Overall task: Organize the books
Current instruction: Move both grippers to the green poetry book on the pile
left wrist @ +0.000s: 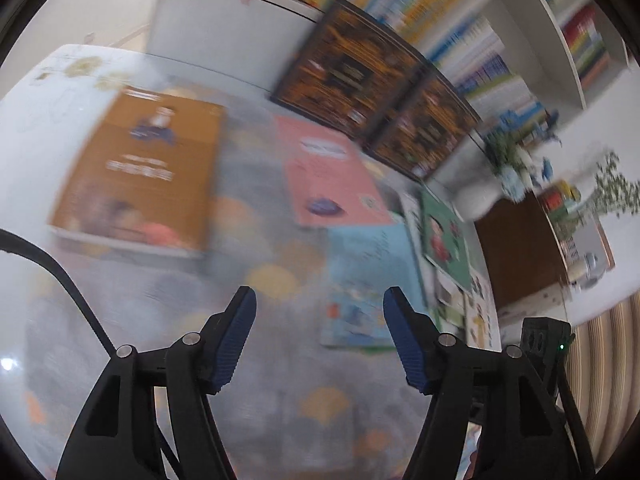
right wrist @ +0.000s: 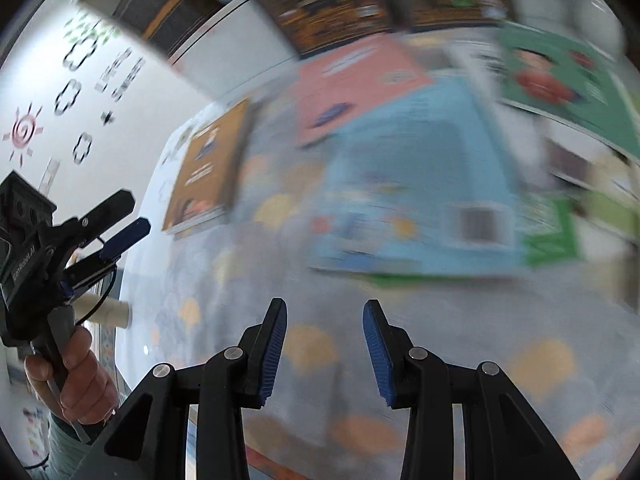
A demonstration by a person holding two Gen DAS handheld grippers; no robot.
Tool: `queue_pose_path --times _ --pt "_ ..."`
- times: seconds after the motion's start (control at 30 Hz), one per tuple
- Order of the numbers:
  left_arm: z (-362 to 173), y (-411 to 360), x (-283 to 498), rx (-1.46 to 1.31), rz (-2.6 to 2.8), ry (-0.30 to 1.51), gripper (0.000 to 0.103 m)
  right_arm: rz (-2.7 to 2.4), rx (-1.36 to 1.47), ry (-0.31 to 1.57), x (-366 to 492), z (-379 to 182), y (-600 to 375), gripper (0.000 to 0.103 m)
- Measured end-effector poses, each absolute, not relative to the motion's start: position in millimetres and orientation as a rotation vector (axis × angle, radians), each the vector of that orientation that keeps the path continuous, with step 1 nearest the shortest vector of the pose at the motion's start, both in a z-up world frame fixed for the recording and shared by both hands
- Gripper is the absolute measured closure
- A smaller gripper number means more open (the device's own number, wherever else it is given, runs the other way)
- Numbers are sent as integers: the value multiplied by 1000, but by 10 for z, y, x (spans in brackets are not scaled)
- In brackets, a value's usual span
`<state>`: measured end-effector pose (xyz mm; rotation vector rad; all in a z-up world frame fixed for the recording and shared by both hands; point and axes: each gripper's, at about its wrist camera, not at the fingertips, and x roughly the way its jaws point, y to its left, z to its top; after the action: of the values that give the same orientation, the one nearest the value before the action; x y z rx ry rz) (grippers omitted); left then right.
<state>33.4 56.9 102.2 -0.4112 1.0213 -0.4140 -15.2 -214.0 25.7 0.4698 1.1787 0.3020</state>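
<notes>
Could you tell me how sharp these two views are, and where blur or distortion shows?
Left wrist view: the left gripper is sharp, while the brown book and shelves smear with motion; fisheye bends the edges. Right wrist view: the right gripper is crisp, the blue book heavily streaked.

Both views smeared w/ motion blur. Couldn't read the title on the brown book point(left wrist: 136, 176), nor the pink book point(left wrist: 332, 176). Blue book point(right wrist: 416, 196): barcode patch just a grey smudge, cover art unreadable. Green book point(right wrist: 560, 84) cut off by the right edge of my right view. Two dark books point(left wrist: 376, 96) leaning on the shelf, covers illegible. Shelf spines point(left wrist: 452, 12) ran into colour streaks. Tablecloth point(left wrist: 280, 360) pattern only soft orange blobs. My left hand point(right wrist: 76, 384) partly cropped at the frame edge.
</notes>
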Motion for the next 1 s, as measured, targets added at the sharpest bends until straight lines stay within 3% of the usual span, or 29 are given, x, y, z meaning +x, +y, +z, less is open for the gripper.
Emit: queue_pose_path --times 0.3,0.47,0.7,1.0 --pt "1130 -948 184 -277 -564 1059 38 131 641 1104 -553 356 -3668 59" --pt "1156 -1588 277 -220 -605 1044 29 91 643 1046 -564 488 -4219 59" --pt "1035 -2168 824 -161 -620 1038 32 70 670 1009 -318 474 -4718 59" --pt "580 -2376 1605 -141 -545 1120 32 90 647 1031 299 268 -4903 59"
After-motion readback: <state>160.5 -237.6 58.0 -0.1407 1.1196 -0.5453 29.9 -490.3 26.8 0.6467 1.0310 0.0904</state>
